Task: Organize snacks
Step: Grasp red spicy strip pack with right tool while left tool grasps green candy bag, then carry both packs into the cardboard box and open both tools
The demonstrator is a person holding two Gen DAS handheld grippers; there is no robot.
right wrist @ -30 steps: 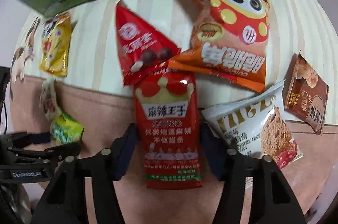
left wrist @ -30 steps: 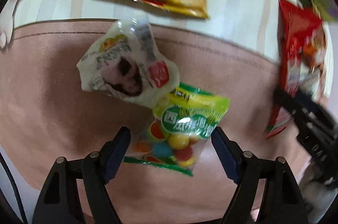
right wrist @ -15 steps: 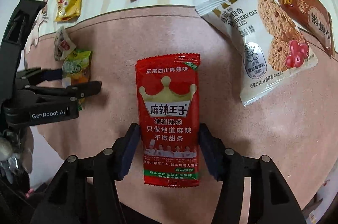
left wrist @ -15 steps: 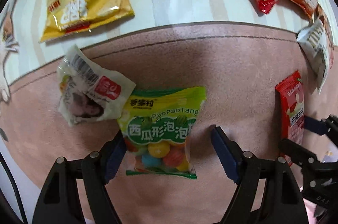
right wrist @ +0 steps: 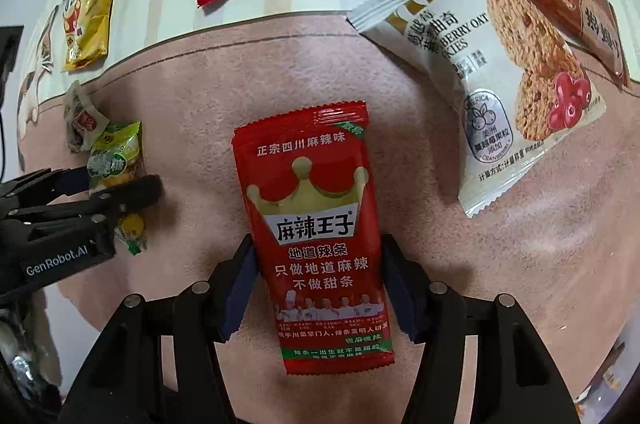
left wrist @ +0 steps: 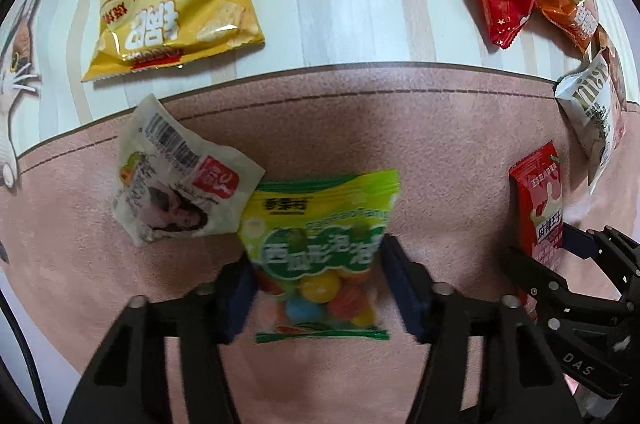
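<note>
Already the left gripper (left wrist: pixel 318 288) has closed its jaws on the green candy bag (left wrist: pixel 320 248), long axis pointing away (white packet (left wrist: pixel 180 179) touching its upper-left corner); the right gripper (right wrist: pixel 316 284) clamps the red strip packet (right wrist: pixel 316 224).

My left-wrist and right-wrist cameras both look steeply down, close above the pink mat (left wrist: pixel 320 127); each view catches the other tool, and both share the green candy bag (left wrist: pixel 320 240)

Home table (left wrist: pixel 340 3), pink mat (left wrist: pixel 440 151), snacks.
</note>
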